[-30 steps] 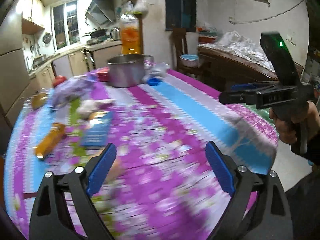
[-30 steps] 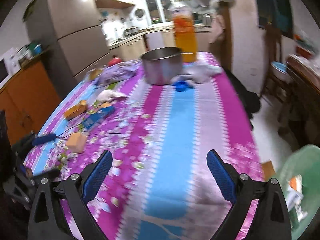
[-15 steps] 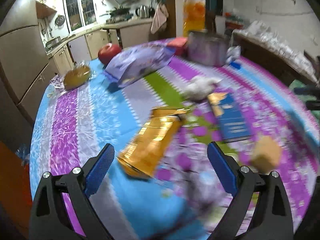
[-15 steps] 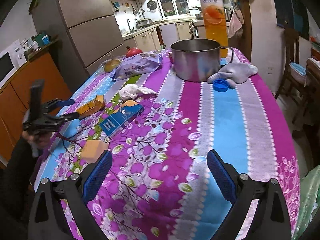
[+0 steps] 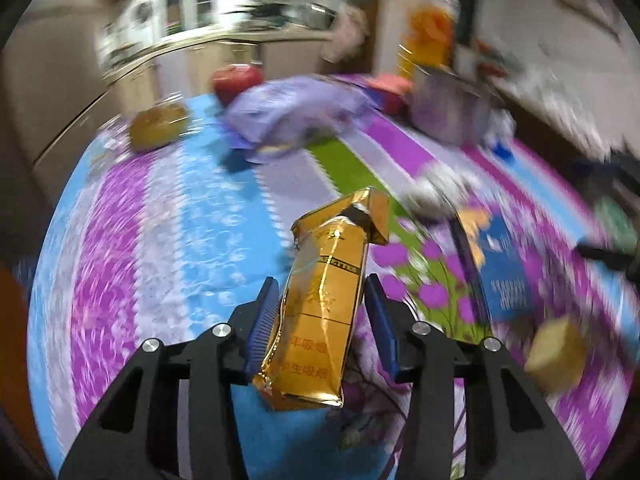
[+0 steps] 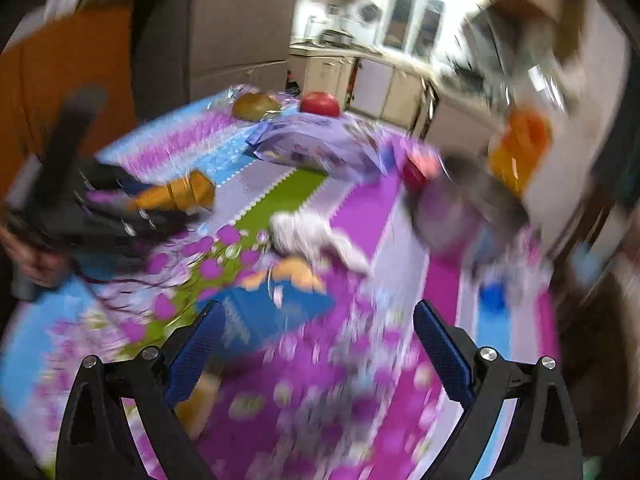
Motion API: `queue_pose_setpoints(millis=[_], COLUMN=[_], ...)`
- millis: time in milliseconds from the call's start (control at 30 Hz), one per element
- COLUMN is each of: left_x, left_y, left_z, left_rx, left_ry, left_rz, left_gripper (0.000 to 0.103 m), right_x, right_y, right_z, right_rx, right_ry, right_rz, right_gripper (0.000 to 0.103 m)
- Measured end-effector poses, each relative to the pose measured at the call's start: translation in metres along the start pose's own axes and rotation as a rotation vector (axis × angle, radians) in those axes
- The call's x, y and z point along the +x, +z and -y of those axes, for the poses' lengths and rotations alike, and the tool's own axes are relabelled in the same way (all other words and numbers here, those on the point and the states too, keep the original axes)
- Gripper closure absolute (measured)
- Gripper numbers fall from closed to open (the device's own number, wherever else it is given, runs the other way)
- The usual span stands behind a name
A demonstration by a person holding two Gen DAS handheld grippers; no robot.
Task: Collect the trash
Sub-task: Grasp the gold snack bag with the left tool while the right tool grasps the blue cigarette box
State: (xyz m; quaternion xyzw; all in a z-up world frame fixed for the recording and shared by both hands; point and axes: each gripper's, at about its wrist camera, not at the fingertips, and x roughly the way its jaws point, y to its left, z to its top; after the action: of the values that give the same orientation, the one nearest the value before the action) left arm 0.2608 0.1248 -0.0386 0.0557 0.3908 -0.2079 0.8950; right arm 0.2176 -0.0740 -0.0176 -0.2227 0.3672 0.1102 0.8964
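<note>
Your left gripper point(image 5: 322, 322) pinched the gold packet point(image 5: 320, 300) between its blue pads, the packet's far end sticking up over the flowered tablecloth point(image 5: 168, 240). Your right gripper point(image 6: 318, 354) was spread wide above the near part of the table, with a blue booklet point(image 6: 264, 316) just beyond it and a crumpled tissue point(image 6: 308, 234) farther off.

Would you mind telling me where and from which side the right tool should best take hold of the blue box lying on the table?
Probably across its two long edges, coming down from above. The blue box lies flat on the tablecloth, so only its narrow width suits the right tool, which is open just over it. The picture is blurred, so its exact edges are uncertain.
</note>
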Motion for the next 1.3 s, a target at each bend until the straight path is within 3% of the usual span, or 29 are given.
queue_pose_setpoints(millis=[100, 167, 300, 400, 533, 633, 767, 1000, 1133, 1300], left_x=[0.003, 0.002, -0.002, -0.003, 0.001, 0.002, 0.005, 0.007, 0.006, 0.007], left_y=[-0.001, -0.002, -0.006, -0.006, -0.002, -0.002, -0.002, -0.003, -0.003, -0.002], left_z=[-0.011, -0.010, -0.019, -0.021, -0.011, -0.005, -0.004, -0.010, -0.007, -0.006], left_rx=[-0.142, -0.162, -0.218, -0.227, -0.176, -0.149, -0.151, -0.181, -0.169, -0.164], left_ry=[0.056, 0.059, 0.008, -0.003, 0.021, 0.017, 0.014, -0.006, -0.009, -0.009], left_rz=[-0.005, 0.004, 0.019, 0.021, 0.011, 0.007, -0.002, -0.008, -0.008, -0.012], left_gripper=[0.061, 0.060, 0.060, 0.059, 0.059, 0.058, 0.056, 0.054, 0.054, 0.054], right_x=[0.025, 0.040, 0.056, 0.039, 0.005, -0.021, -0.017, 0.045, 0.060, 0.071], right_y=[0.018, 0.026, 0.018, 0.000, -0.023, -0.035, -0.039, -0.019, -0.013, -0.015], right_z=[-0.032, -0.046, -0.055, -0.032, 0.047, 0.093, 0.108, 0.044, 0.021, 0.017], right_rx=[-0.124, -0.163, -0.273, -0.316, -0.179, 0.045, 0.288, 0.271, 0.207, 0.195], right_ry=[-0.034, -0.030, -0.081, -0.120, -0.203, -0.060, 0.136, 0.179, 0.139, 0.129], right_rz=[-0.016, -0.058, -0.160, -0.186, -0.213, -0.142, -0.071, -0.233, -0.320, -0.366], right_gripper=[0.009, 0.009, 0.009, 0.008, 0.006, 0.005, 0.005, 0.005, 0.007, 0.027])
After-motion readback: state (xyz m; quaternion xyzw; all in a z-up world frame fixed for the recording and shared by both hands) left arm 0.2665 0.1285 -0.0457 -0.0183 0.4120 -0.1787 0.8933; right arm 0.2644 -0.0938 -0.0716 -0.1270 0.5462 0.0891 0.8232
